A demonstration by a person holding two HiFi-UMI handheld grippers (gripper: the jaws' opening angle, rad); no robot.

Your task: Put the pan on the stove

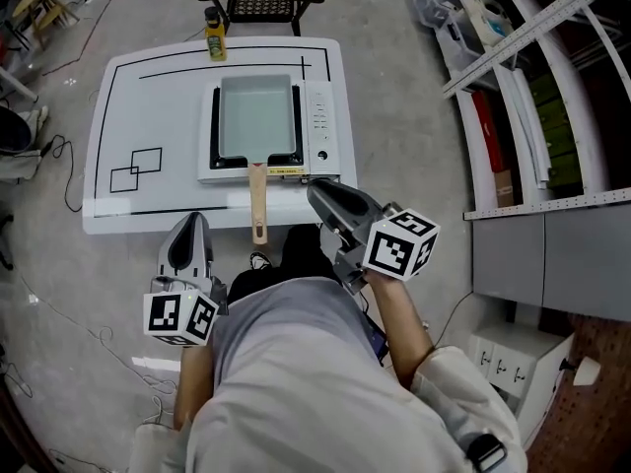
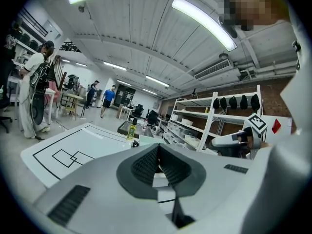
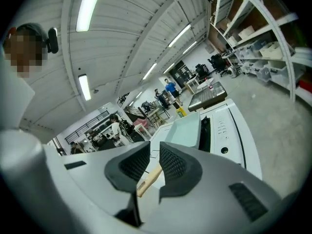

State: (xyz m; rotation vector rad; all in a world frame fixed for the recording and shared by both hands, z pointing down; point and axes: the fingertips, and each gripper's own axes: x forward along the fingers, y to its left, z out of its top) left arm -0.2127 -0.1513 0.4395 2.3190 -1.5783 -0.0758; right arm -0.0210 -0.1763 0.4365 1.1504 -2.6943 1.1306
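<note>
Resting spot: pan point(image 1: 256, 116) sits on stove point(image 1: 321, 116), upper centre; handle point(image 1: 258, 203) juts past desk point(image 1: 138, 87) edge.
Right claw point(image 1: 317, 191): narrow gap, empty, near handle.
Left claw point(image 1: 194, 219): closed, empty.
Risk: knocking the handle could swing the pan askew.

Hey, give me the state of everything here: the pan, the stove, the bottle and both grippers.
Pan: empty, sitting on the stove.
Stove: carrying the pan; can't tell if it's lit.
Bottle: upright, capped, at the far edge of the table.
Left gripper: shut, empty.
Right gripper: jaws slightly apart, gripping nothing.
</note>
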